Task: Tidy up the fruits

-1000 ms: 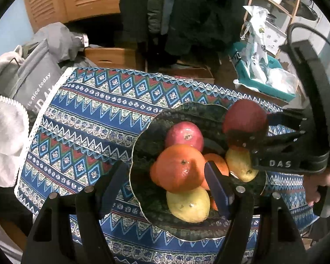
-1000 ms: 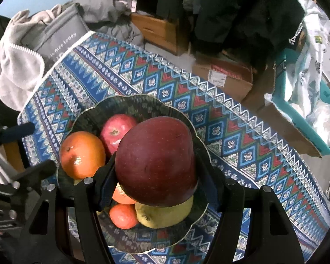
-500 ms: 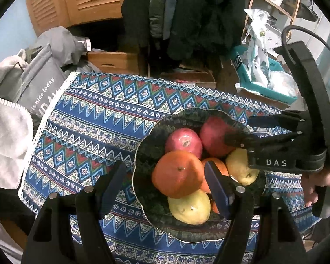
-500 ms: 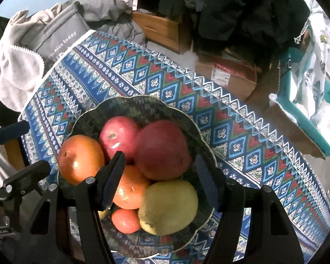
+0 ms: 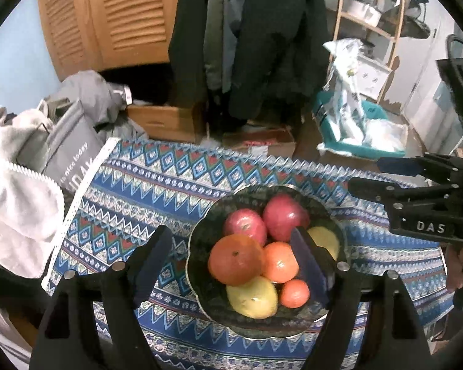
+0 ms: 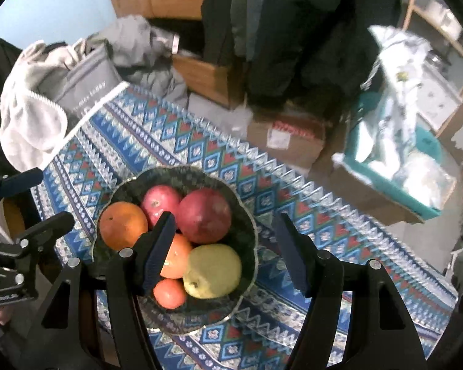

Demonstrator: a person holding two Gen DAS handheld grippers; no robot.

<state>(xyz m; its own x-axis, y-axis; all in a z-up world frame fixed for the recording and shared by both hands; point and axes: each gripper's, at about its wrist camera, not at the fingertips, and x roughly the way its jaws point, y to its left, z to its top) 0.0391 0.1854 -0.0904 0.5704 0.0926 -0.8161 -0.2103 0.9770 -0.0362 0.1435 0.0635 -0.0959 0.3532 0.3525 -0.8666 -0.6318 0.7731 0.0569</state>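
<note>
Right hand-held gripper (image 6: pixel 225 251), lower centre of its frame, released and empty above the bowl (image 6: pixel 247 219); left hand-held gripper (image 5: pixel 231 260) likewise released and empty. The bowl, centre-left on the patterned bench (image 6: pixel 324 215), holds 7 fruits, including 2 red apples (image 6: pixel 205 215), 1 large orange (image 6: pixel 123 225) and 2 yellow pears (image 6: pixel 213 269).

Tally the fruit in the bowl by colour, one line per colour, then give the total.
Red: 2, the dark red apple and the pinkish red apple.
Orange: 3, the large orange, the medium orange and the small orange.
Yellow: 2, one at the right of the bowl, one at its near side.
Total: 7
</note>
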